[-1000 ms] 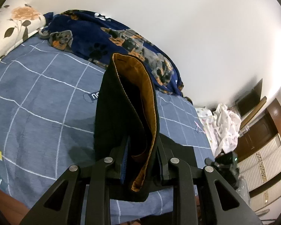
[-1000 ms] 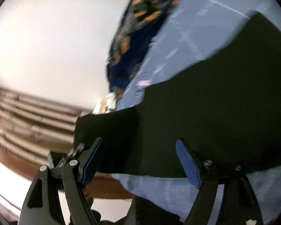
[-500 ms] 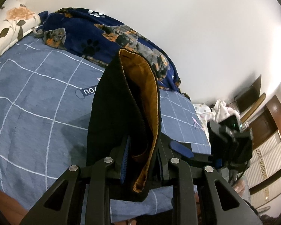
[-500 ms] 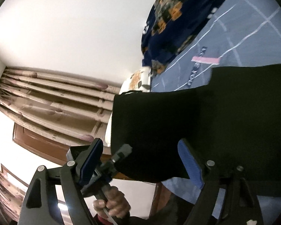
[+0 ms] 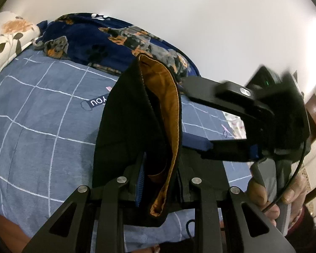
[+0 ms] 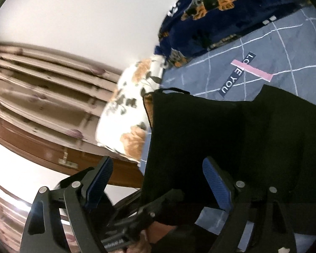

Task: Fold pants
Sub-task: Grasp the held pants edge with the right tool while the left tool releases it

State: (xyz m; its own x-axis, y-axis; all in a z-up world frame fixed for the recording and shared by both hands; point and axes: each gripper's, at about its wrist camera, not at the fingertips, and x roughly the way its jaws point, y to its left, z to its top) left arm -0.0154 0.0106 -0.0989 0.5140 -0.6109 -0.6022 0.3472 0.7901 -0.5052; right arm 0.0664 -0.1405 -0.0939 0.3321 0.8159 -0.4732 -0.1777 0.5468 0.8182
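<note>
Left wrist view: black pants (image 5: 134, 113) held raised above bed (image 5: 38, 116), clamped in L gripper (image 5: 158, 181); R gripper (image 6: 158, 181) spread wide, nothing gripped — single-point hold, so fabric could slip/sag if swung.

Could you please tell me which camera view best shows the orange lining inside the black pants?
The left wrist view: the orange lining runs in full along the opened pants clamped in the left gripper. The right wrist view shows only a sliver at the pants' edge.
</note>
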